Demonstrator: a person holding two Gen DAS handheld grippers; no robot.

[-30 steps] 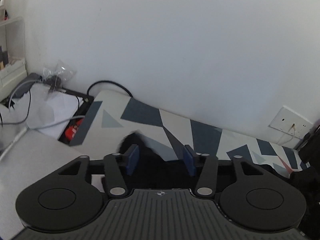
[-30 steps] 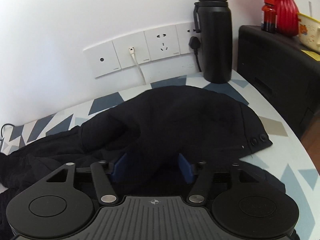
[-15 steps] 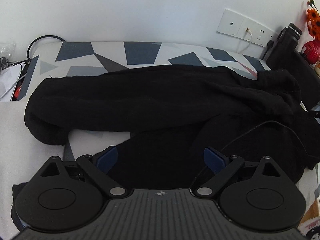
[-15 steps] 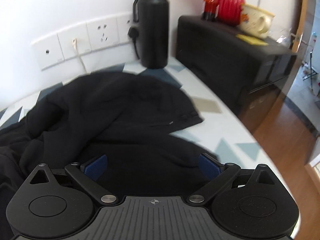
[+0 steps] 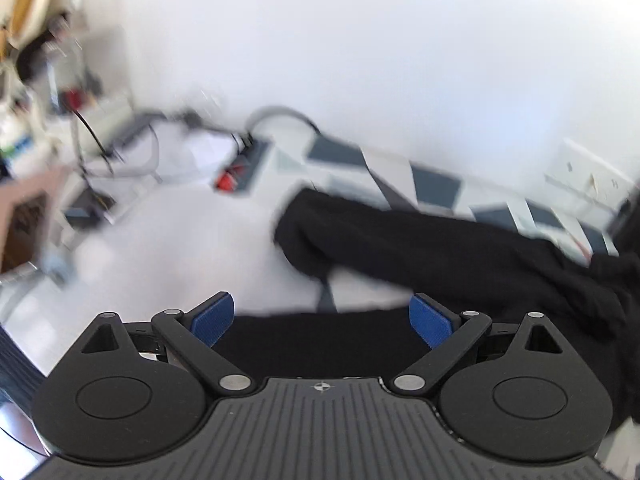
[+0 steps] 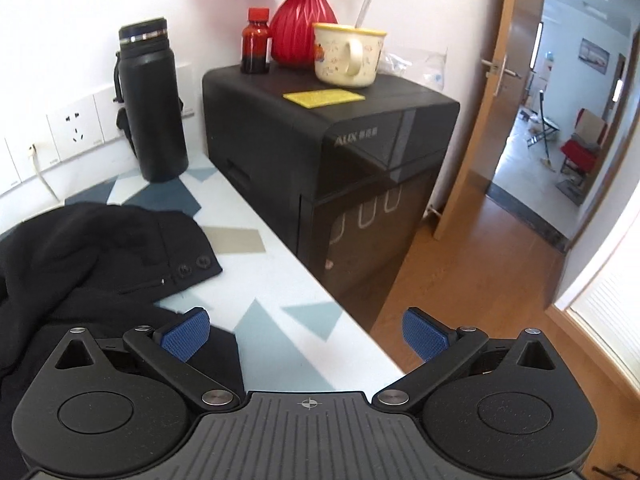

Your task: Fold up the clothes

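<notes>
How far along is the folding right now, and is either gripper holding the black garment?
Done: little shows. The black garment lies rumpled on the patterned table, one long part stretched out. In hand: nothing; the left gripper and right gripper are both open. Left: essentially every fold, though the left view is blurred.

The only lettering that could be read was the brand "AUX", printed in pale letters on the glossy front face of the tall black cabinet-like appliance (image 6: 360, 140) that stood beside the patterned table in the right wrist view. A few small characters followed the brand name, but they were too small to make out. The cream-coloured mug (image 6: 346, 54) on top of the appliance carried a coloured picture, not legible text. The left wrist view was blurred, and nothing in it could be read.
</notes>
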